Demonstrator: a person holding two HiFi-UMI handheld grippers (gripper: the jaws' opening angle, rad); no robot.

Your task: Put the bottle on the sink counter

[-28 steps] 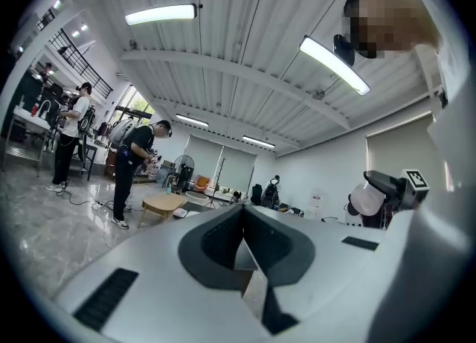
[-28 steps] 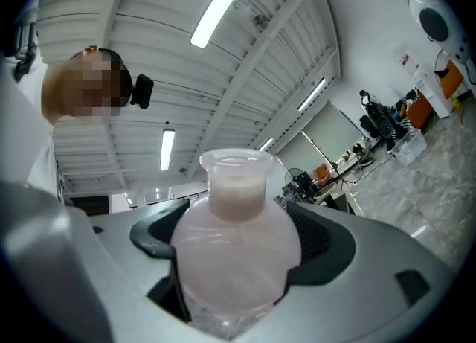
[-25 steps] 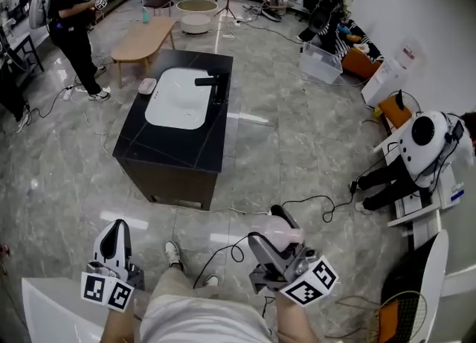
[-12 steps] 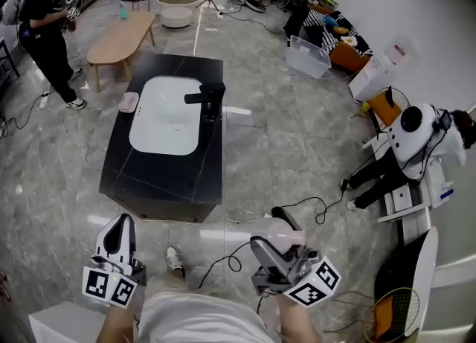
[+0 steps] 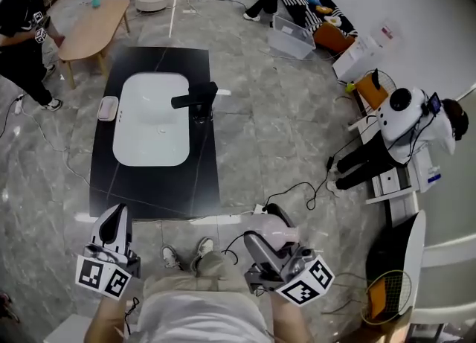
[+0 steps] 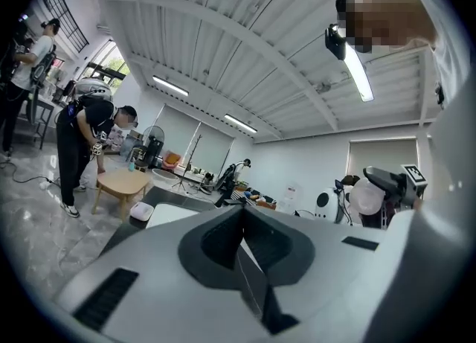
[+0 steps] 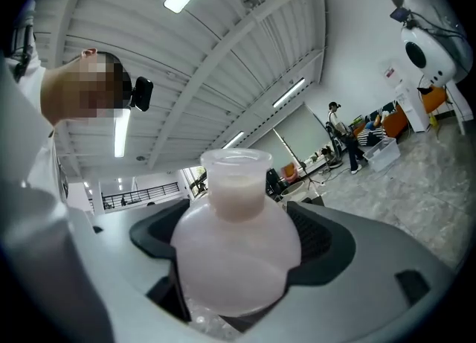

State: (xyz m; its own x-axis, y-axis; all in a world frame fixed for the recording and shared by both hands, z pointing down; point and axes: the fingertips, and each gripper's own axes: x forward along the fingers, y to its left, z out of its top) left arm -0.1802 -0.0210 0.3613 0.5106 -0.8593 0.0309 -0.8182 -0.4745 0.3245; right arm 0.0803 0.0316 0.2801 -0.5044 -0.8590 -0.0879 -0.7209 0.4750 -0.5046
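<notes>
We read no words, brands or numbers anywhere in these views. We log black-and-white square markers on the left marker cube (image 5: 103,278), behind the left gripper (image 5: 113,219), and on the right marker cube (image 5: 307,282), behind the right gripper (image 5: 266,226): coded patterns, not letters. We spot a red label on a white carton (image 5: 361,55) by the wall, too small to read.

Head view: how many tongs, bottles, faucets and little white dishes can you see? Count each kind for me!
tongs: 2, the left tongs and the right tongs
bottle: 1
faucet: 1
small white dish: 1
Total: 5
</notes>
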